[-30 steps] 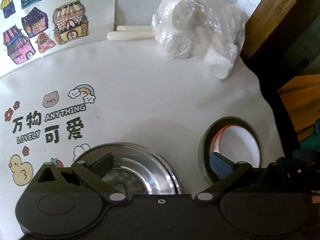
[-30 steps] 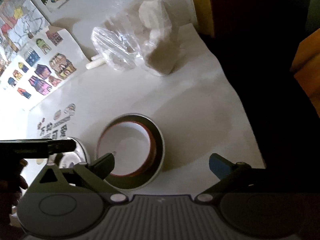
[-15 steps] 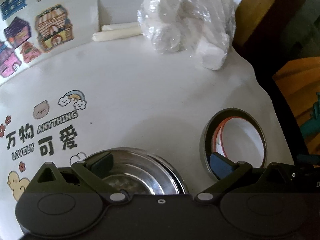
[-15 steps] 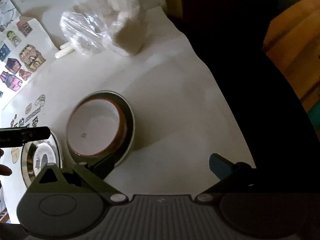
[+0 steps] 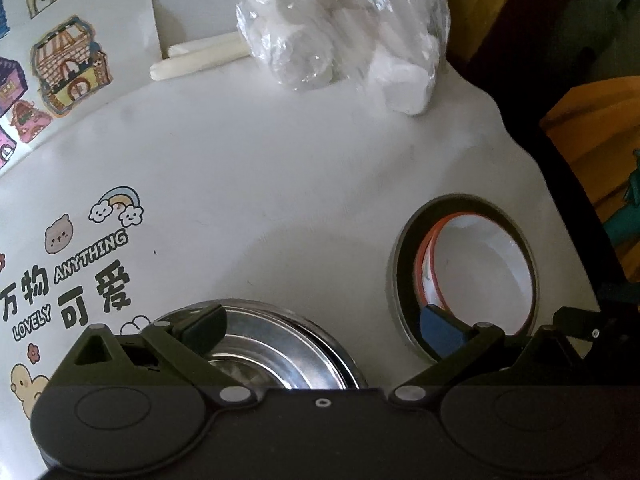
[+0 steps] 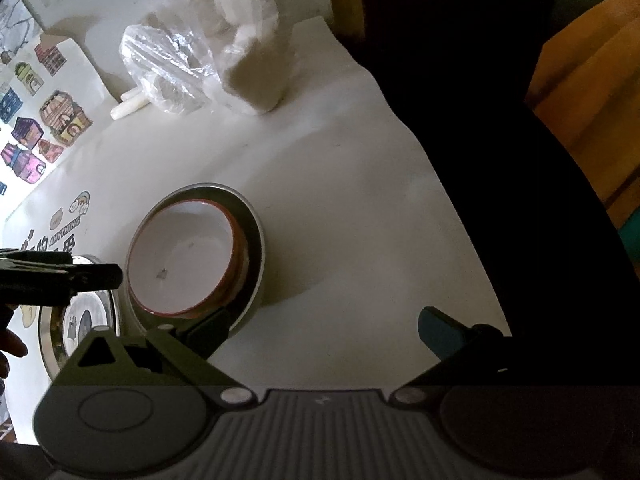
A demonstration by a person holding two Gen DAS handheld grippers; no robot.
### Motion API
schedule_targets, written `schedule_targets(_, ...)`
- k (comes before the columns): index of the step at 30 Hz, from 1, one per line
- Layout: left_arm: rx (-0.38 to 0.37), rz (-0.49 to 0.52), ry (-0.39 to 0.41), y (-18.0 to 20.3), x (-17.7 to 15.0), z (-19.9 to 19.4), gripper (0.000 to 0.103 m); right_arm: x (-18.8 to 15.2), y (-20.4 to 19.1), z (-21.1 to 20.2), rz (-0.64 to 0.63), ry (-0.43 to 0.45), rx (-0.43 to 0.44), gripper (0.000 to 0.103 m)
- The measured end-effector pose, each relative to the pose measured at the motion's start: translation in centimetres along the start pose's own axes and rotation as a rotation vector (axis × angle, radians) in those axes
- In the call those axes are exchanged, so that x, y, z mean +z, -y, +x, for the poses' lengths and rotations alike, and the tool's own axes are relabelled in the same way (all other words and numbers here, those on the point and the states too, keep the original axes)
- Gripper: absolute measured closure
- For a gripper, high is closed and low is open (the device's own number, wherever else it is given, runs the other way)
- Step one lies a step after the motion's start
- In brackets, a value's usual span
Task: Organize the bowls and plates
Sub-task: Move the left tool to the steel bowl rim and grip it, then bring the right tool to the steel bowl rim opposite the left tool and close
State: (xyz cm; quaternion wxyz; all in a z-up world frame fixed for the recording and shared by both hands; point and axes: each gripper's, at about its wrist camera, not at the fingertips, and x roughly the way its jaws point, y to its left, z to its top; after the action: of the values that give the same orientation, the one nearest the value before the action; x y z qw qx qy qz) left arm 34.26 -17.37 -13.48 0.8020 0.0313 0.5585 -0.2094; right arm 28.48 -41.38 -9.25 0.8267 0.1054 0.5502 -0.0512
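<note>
1. The left gripper [image 5: 322, 322], a dark two-finger tool along the bottom of the left wrist view, has its jaws spread wide and holds nothing. One finger ends in a dark pad, the other in a blue pad.
2. Its dark finger hangs over a shiny round stainless steel plate [image 5: 276, 344] at the bottom centre of that view; contact cannot be judged.
3. Its blue finger overlaps the near rim of a grey metal bowl [image 5: 404, 248] at the lower right. Nested inside that bowl is a white bowl with an orange-red rim [image 5: 480, 272].
4. The right gripper [image 6: 324, 330], with a grey ribbed body along the bottom of the right wrist view, is also wide open and empty. Its dark finger sits at the near edge of the nested bowls, left of centre; its blue finger is over bare surface at the lower right.
5. In that view the left gripper's dark tip enters from the left edge, above the steel plate, just beside the bowls.
6. All of this rests on a white tabletop [image 5: 280, 168] printed with cartoon stickers and lettering [image 5: 80, 276] at the left.
7. At the top centre of both views lies a clear plastic bag of white paper rolls [image 5: 340, 28], with two pale candle-like sticks [image 5: 200, 58] just to its left.
</note>
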Motion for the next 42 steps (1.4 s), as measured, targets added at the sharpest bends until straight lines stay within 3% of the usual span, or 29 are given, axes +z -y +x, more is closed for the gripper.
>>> schedule_targets(14,0.072,0.041,-0.033,0.8,0.6,1.1,0.001,1.5,-0.1,1.8,-0.077,-0.046,-0.006,0.000)
schedule_targets(34,0.111,0.112,-0.059,1.9,1.1,2.2,0.001,2.1,-0.8,3.1,-0.137,-0.059,0.003,0.001)
schedule_targets(42,0.112,0.130,-0.065,2.2,1.1,2.3,0.001,2.1,-0.9,3.1,-0.138,-0.060,0.030,0.014)
